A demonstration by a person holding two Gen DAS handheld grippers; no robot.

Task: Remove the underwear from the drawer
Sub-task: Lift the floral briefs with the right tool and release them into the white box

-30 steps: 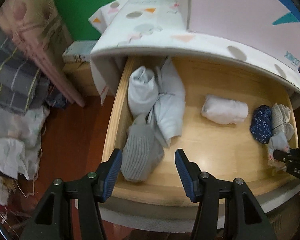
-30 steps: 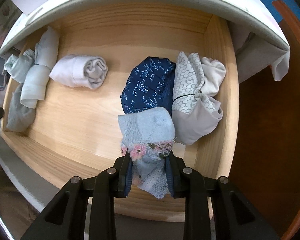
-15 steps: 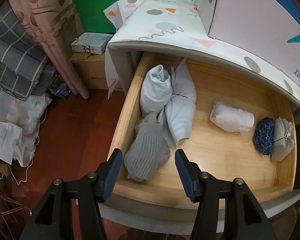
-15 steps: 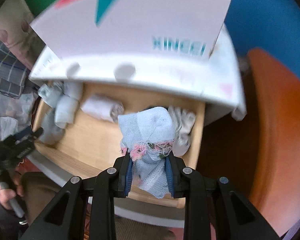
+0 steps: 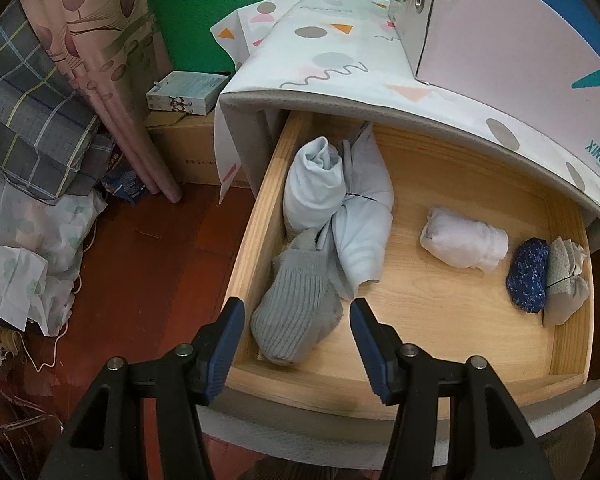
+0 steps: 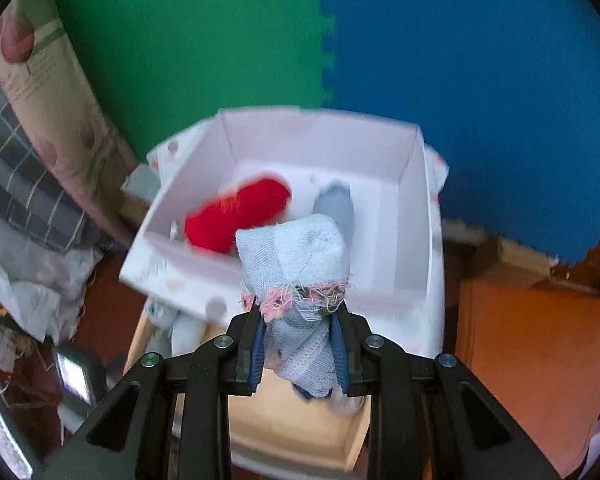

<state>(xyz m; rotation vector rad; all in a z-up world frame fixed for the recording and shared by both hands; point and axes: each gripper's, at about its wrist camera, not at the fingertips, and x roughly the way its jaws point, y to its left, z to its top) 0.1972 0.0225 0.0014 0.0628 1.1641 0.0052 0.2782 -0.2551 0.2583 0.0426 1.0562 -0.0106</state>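
- My right gripper has its blue-padded fingers clenched on a rolled pale-blue knit piece of underwear with a frayed pink floral trim; the roll stands up out of the fingers and its tail hangs below them.
- From the right wrist view, that bundle is held in the air in front of an open white cardboard box, well above the light wooden drawer seen beneath it.
- Inside the box lie a bright red rolled garment and a grey-blue rolled one, both blurred.
- My left gripper hangs over the near-left corner of the drawer with its fingers released and nothing between them.
- Just beyond those fingers a ribbed grey rolled sock lies against the drawer's left wall, touching a pair of pale-blue rolled garments behind it.
- Further right on the drawer floor sits a white rolled garment, apart from the others; a dark-blue floral roll and a grey-and-white patterned roll lie side by side at the right wall.
- A white cloth with coloured shapes covers the top of the cabinet above the drawer.
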